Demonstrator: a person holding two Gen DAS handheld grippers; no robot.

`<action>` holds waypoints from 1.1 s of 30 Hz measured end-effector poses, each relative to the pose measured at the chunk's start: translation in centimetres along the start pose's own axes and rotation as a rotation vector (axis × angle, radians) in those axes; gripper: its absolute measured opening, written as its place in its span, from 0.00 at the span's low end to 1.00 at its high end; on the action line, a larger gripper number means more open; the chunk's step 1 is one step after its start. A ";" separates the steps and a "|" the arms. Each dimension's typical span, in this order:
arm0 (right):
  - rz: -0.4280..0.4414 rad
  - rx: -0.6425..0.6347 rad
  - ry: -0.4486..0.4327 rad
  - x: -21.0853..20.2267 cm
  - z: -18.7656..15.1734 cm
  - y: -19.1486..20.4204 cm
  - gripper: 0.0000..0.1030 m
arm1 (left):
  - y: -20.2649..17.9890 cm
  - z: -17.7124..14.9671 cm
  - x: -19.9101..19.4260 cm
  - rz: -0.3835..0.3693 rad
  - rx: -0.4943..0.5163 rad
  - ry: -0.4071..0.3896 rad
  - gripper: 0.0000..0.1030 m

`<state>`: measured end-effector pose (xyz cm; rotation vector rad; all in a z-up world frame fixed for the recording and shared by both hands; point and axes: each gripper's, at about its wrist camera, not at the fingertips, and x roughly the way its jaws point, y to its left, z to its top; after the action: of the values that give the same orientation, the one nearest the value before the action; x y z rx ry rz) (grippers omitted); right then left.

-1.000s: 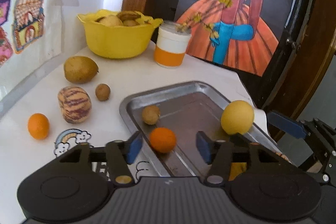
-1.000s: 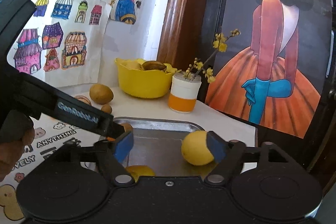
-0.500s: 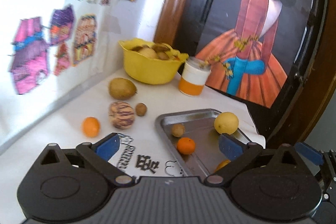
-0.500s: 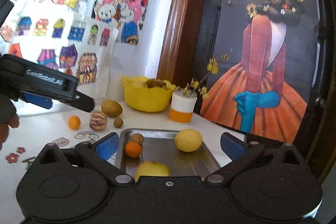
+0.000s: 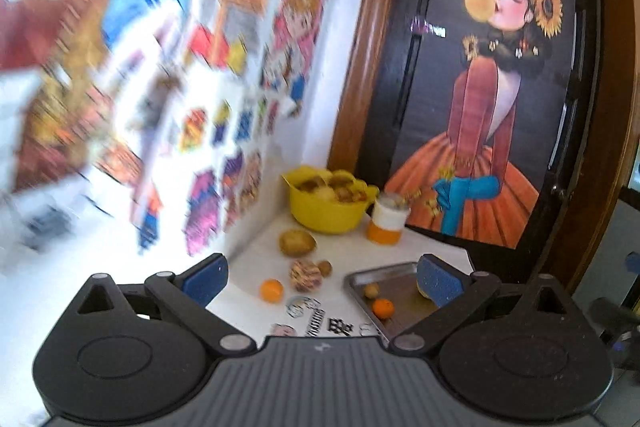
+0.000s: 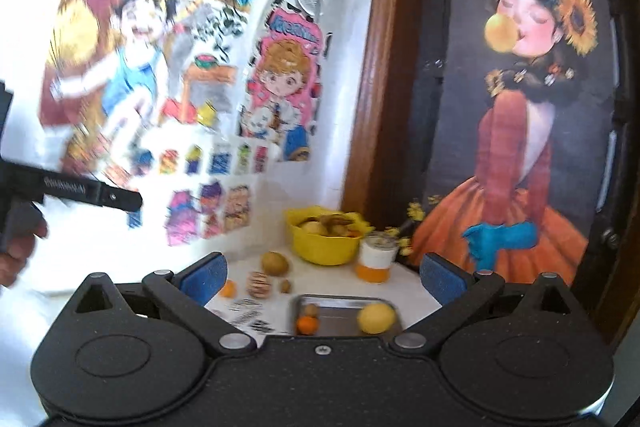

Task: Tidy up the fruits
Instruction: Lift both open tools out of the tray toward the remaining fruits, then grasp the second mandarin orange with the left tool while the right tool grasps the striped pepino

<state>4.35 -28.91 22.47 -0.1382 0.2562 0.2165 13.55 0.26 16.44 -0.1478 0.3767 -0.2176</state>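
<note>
A metal tray [image 5: 394, 269] [image 6: 344, 298] sits on the white table and holds an orange [image 5: 382, 308] [image 6: 307, 325], a small brown fruit [image 5: 371, 290] [image 6: 311, 309] and a yellow lemon [image 6: 376, 319]. On the table to its left lie an orange [image 5: 272, 290], a striped fruit [image 5: 305, 271], a small brown fruit [image 5: 324, 267] and a brown pear [image 5: 297, 242]. My left gripper [image 5: 320, 281] and my right gripper [image 6: 322, 277] are both wide open, empty, and far back from the table.
A yellow bowl [image 5: 326, 213] [image 6: 324, 245] full of fruit stands at the back by the wall. An orange and white jar [image 5: 387, 225] [image 6: 376, 261] with yellow flowers stands next to it. The left gripper [image 6: 72, 189] shows in the right wrist view.
Both grippers have pulled up and back from the tray and opened wide. The fruits on the tray and table have not moved.
</note>
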 end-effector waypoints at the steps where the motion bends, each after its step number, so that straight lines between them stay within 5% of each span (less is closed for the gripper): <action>1: 0.021 0.023 0.023 -0.1 1.5 -0.2 0.99 | 0.1 0.7 -0.9 0.002 0.006 -0.001 1.00; 9: 0.104 0.101 0.109 3.9 13.0 0.1 0.99 | 0.9 7.6 -5.1 0.023 0.018 -0.101 1.00; 14: 0.140 0.057 0.122 10.2 15.5 1.6 1.00 | 1.6 11.4 -4.1 0.046 0.003 -0.134 1.00; 20: 0.204 0.026 0.228 20.0 11.5 2.4 0.99 | 3.7 10.7 1.7 0.071 -0.030 -0.111 1.00; 33: 0.388 0.120 0.536 40.0 -0.8 1.2 0.98 | 5.0 -0.6 18.2 0.041 0.141 0.113 1.00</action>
<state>41.64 -20.10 10.93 -0.0227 0.8309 0.5493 30.75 0.74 8.67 0.0107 0.4746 -0.2120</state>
